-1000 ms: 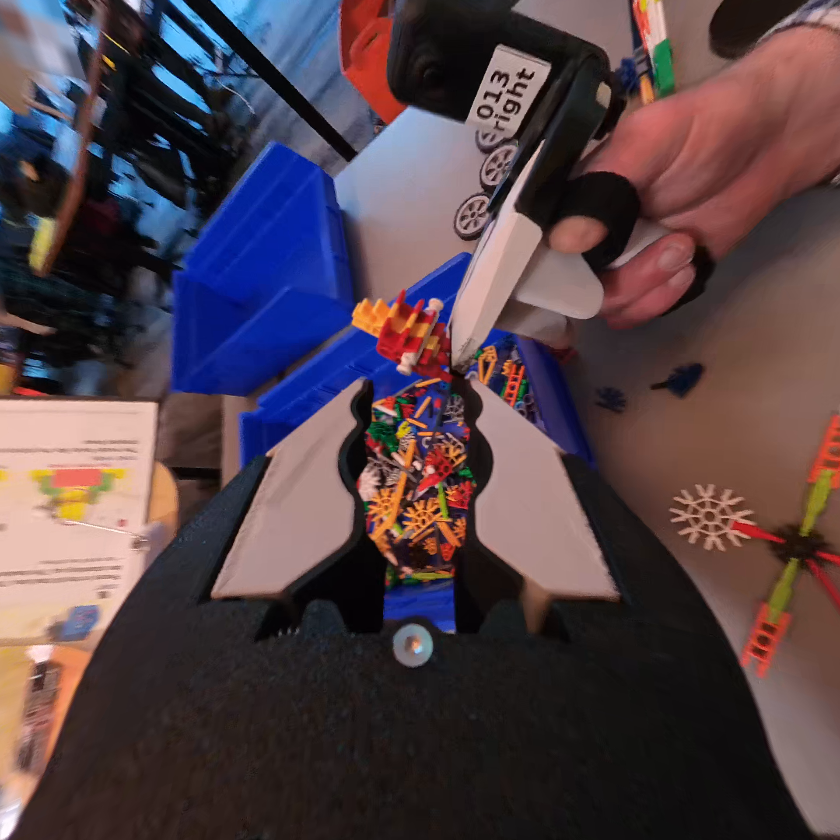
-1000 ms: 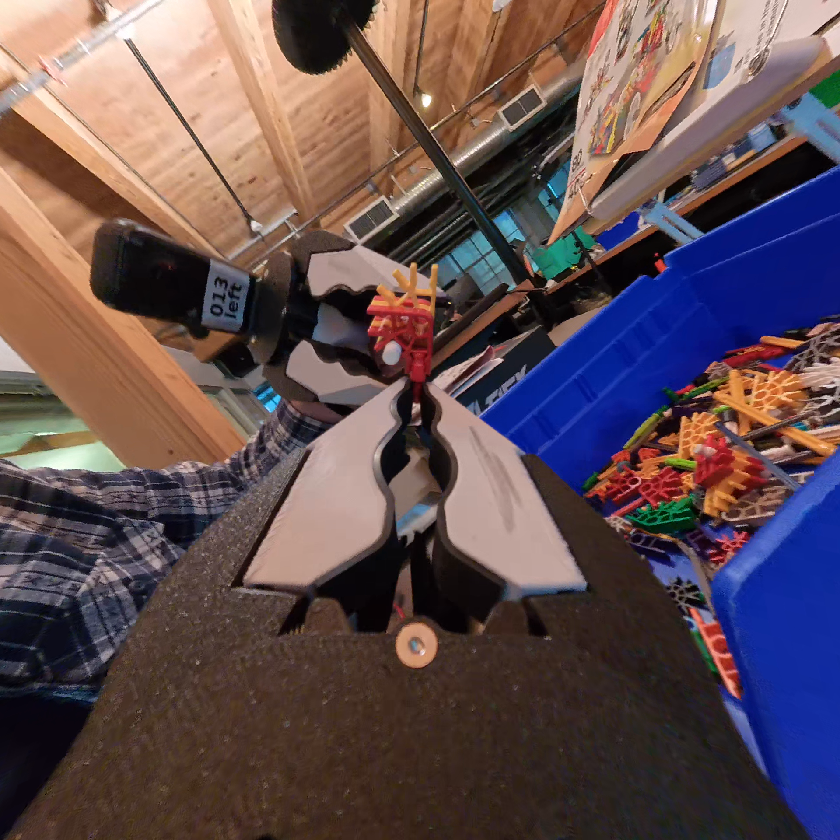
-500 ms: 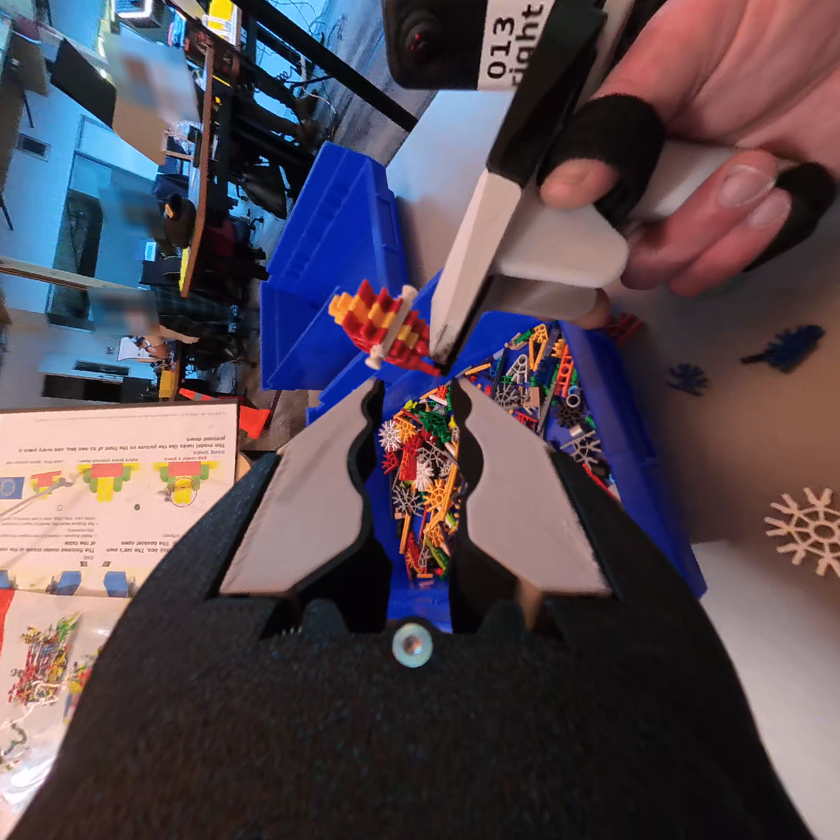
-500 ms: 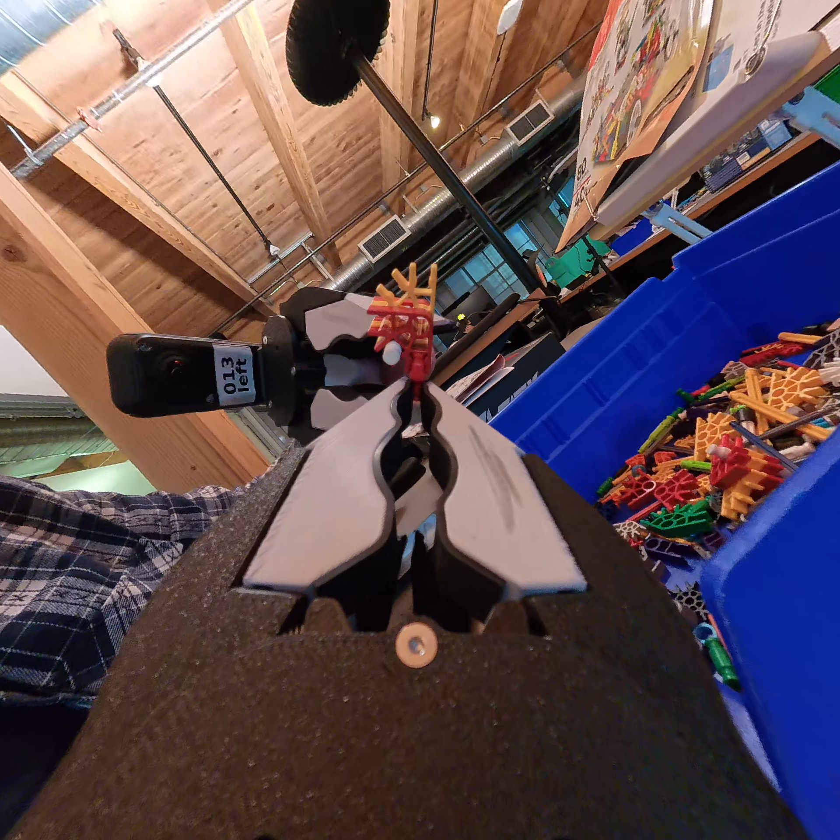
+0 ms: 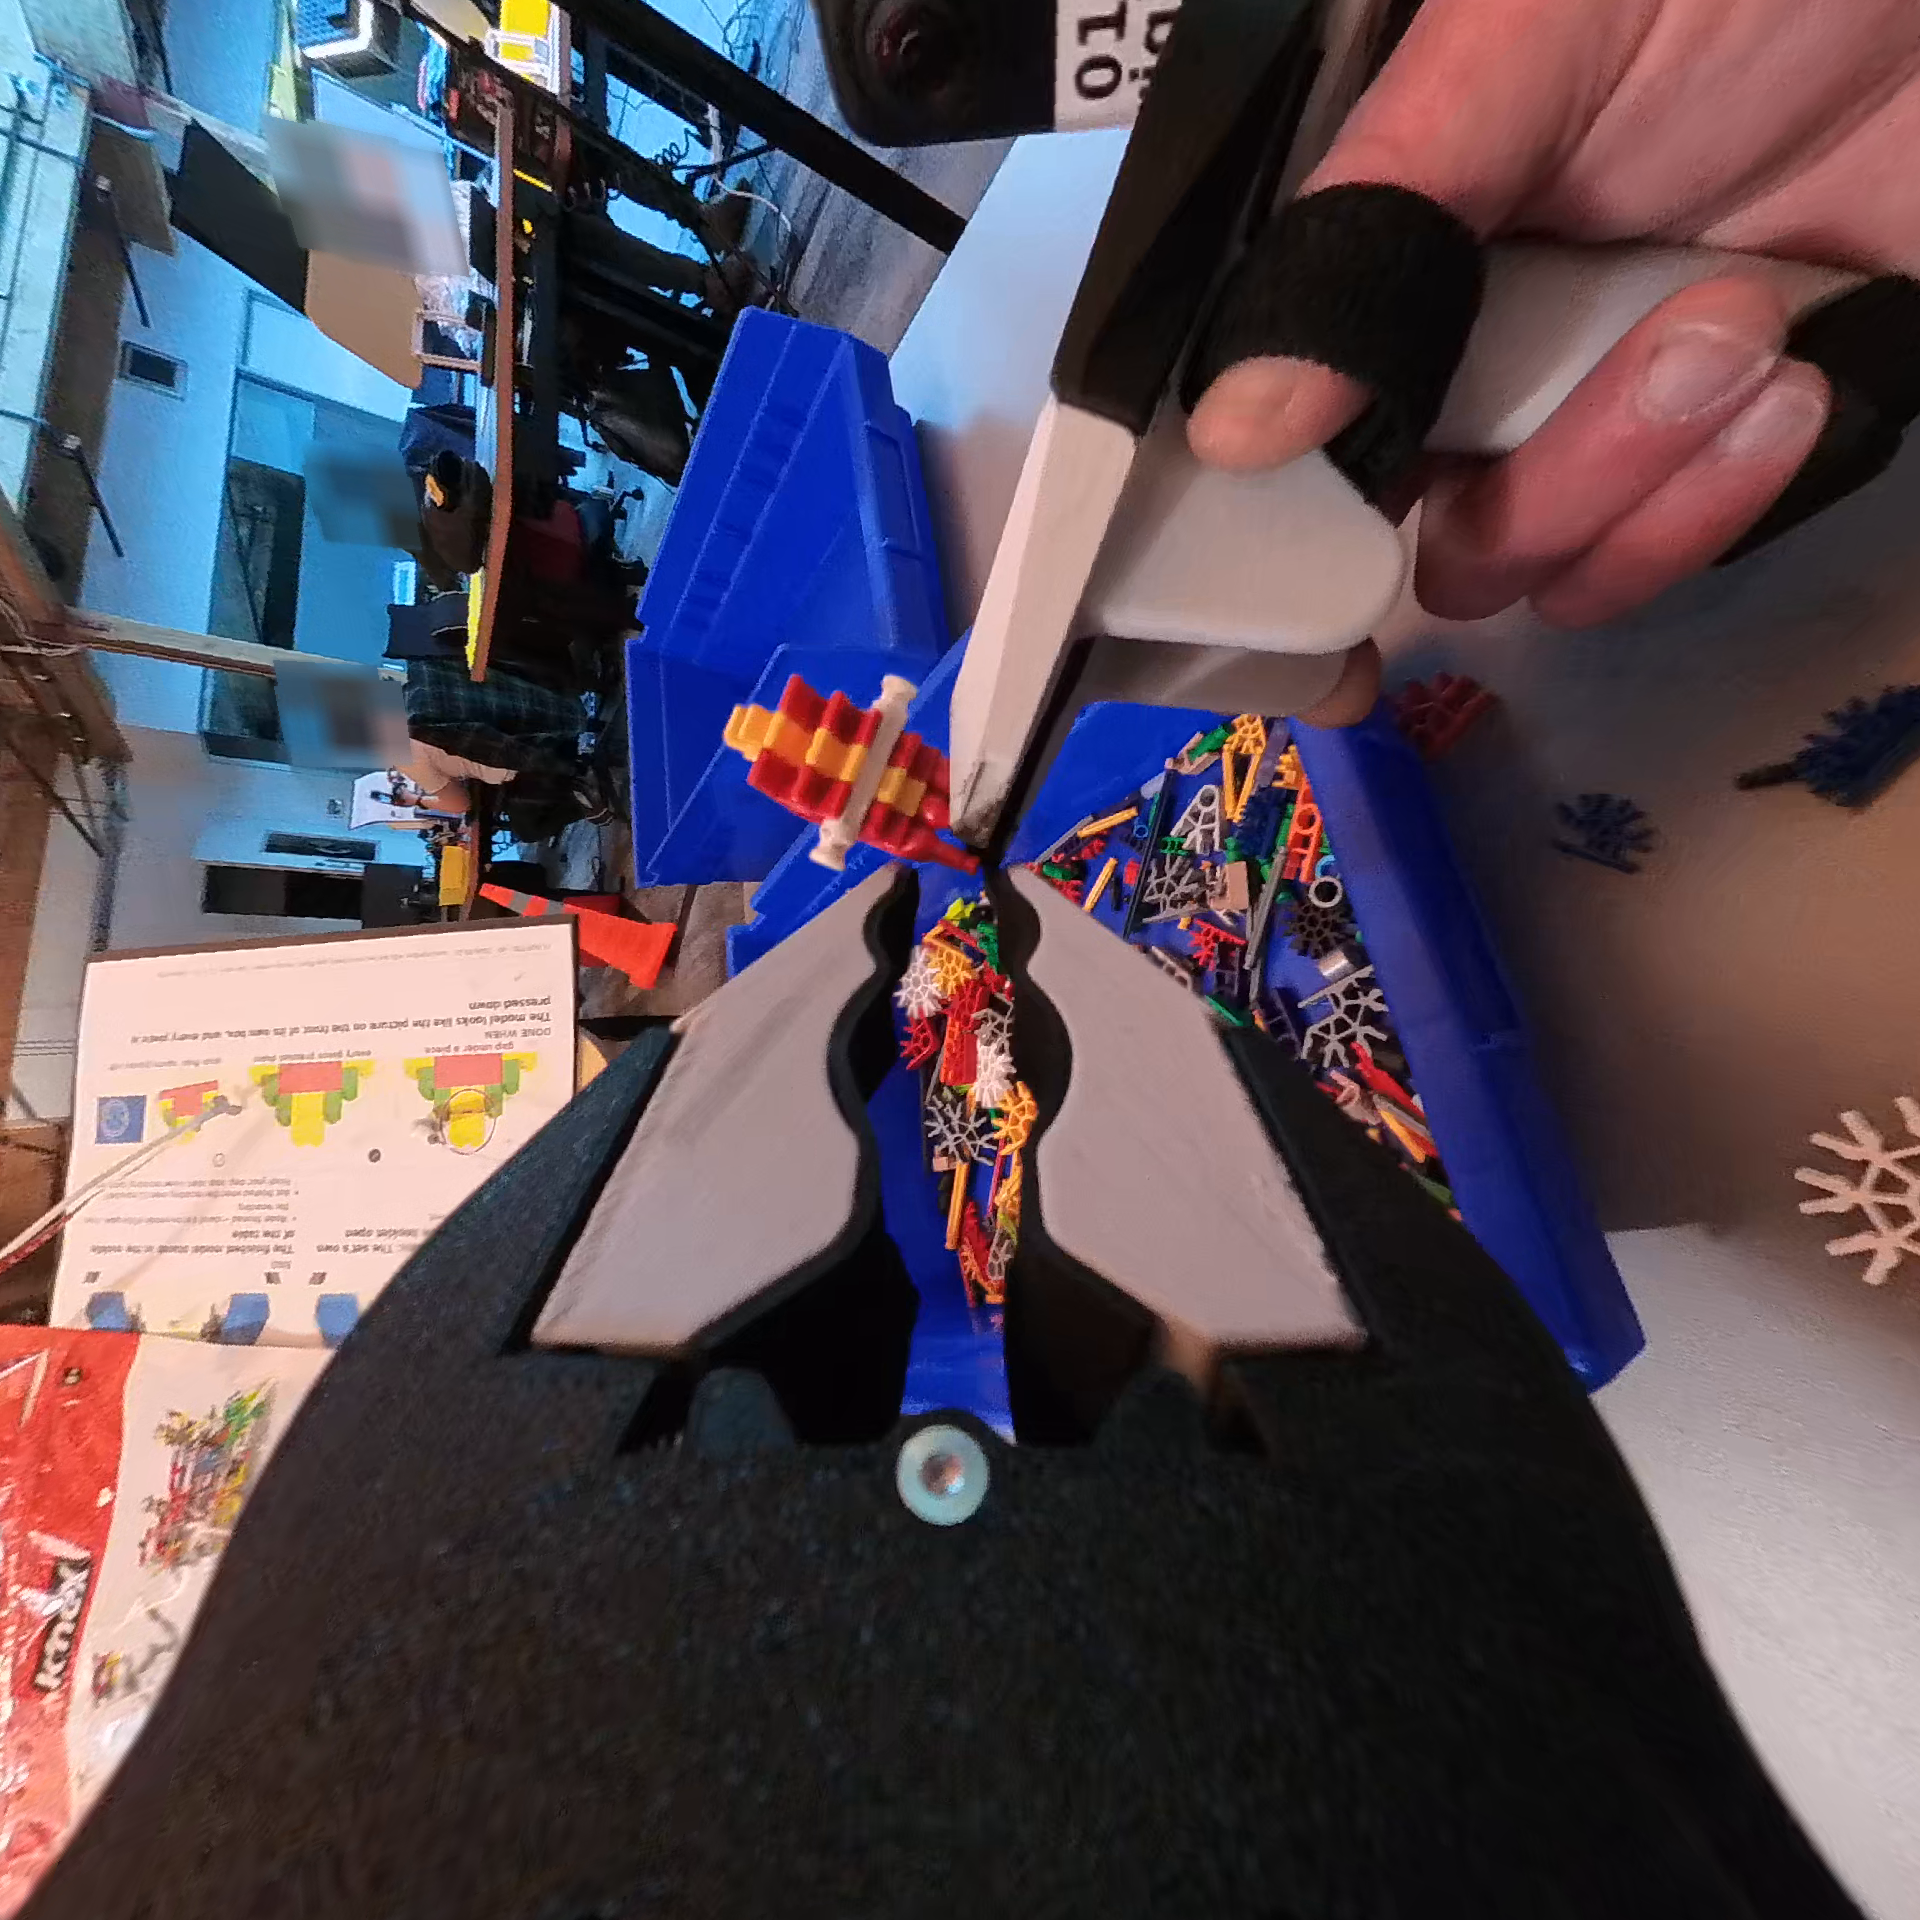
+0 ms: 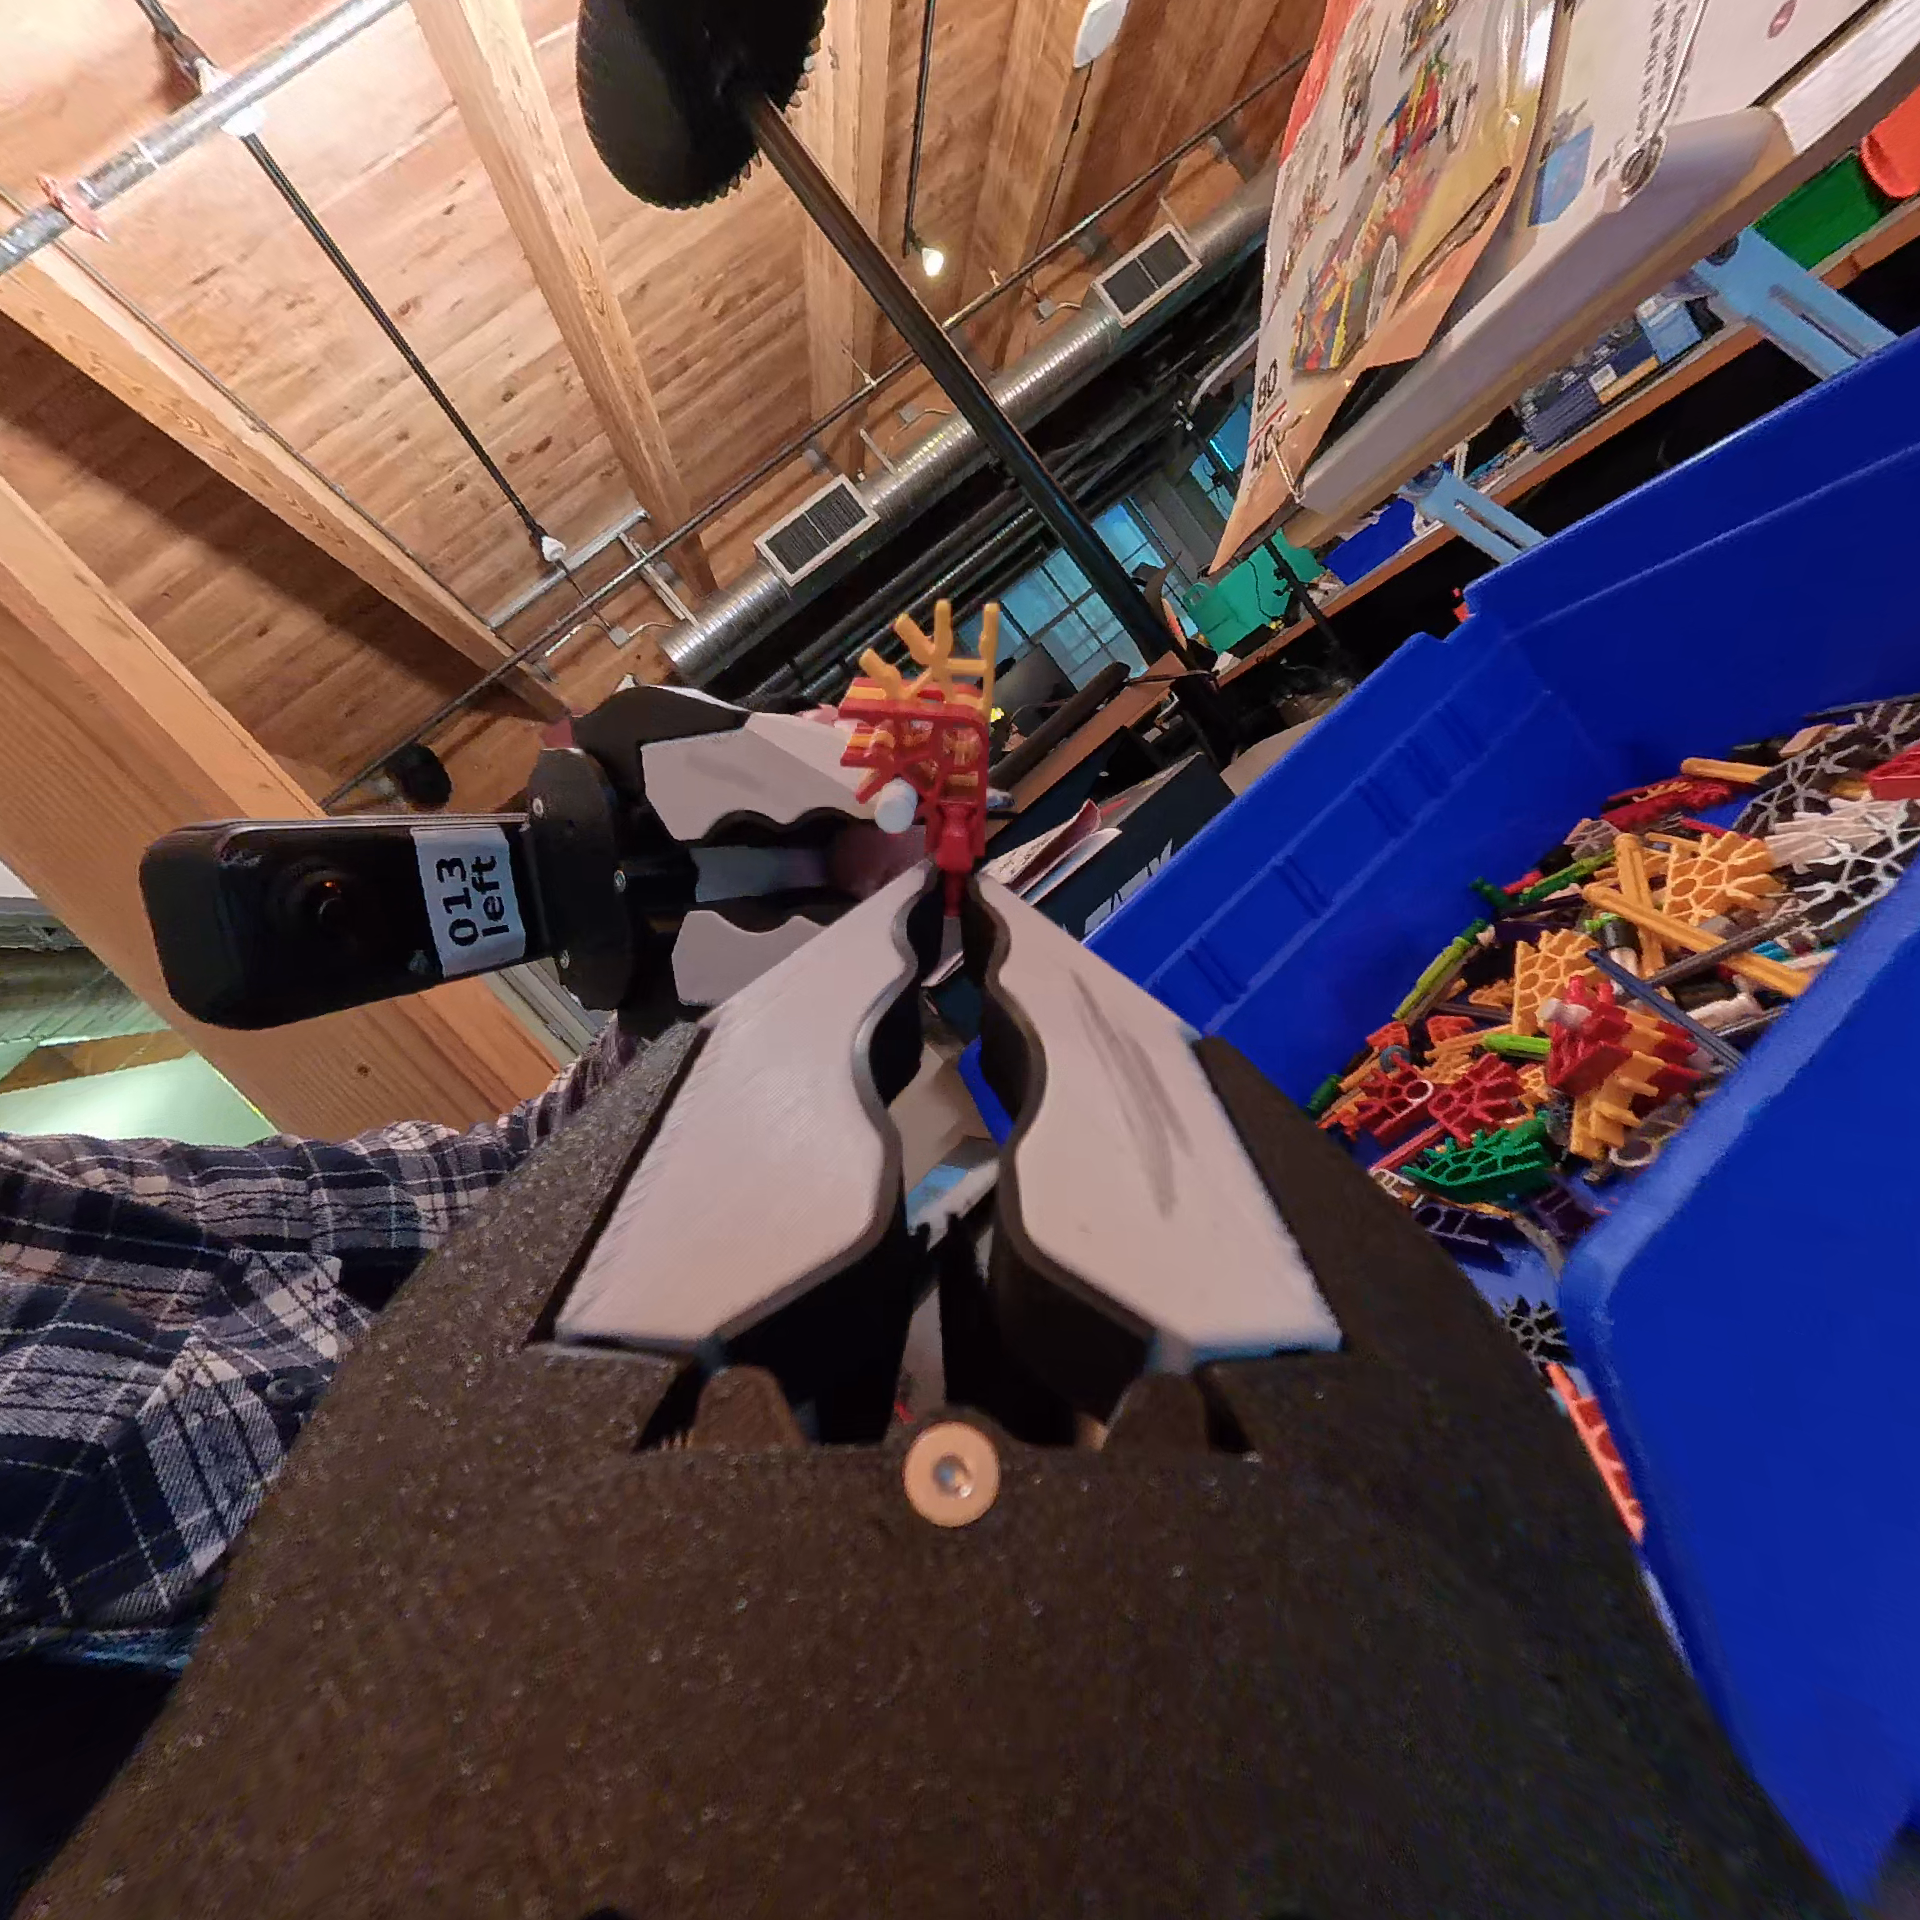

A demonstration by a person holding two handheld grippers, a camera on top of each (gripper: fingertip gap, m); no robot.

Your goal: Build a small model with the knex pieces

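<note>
Since the earlier frames, both of my grippers have drawn nearer each other, and the small red, orange and yellow assembly [image 5: 847,764] now sits just beyond the tips of my left gripper [image 5: 951,883] rather than well ahead of them. My right gripper [image 6: 948,883] has its jaws nearly closed, pinching the red stem at the base of that assembly, which stands upright above the tips with its yellow-orange prongs uppermost and a short white rod crossing it. My left gripper carries nothing; its jaws stand narrowly apart, with the assembly's red stem just in front of the gap, close to the tips but not visibly between them. A hand [image 5: 1621,260] with black finger sleeves grips the right gripper's handle in the left wrist view. Below both grippers lies a blue bin [image 5: 1496,1049] filled with mixed coloured rods and connectors, resting on the desk; a second blue bin [image 5: 790,582] lies beyond it, toward the desk's far edge. A white snowflake-shaped connector [image 5: 1865,1190] and dark blue pieces [image 5: 1605,831] lie on the desk beside the filled bin. An instruction sheet [image 5: 322,1122] is propped to the left.
</note>
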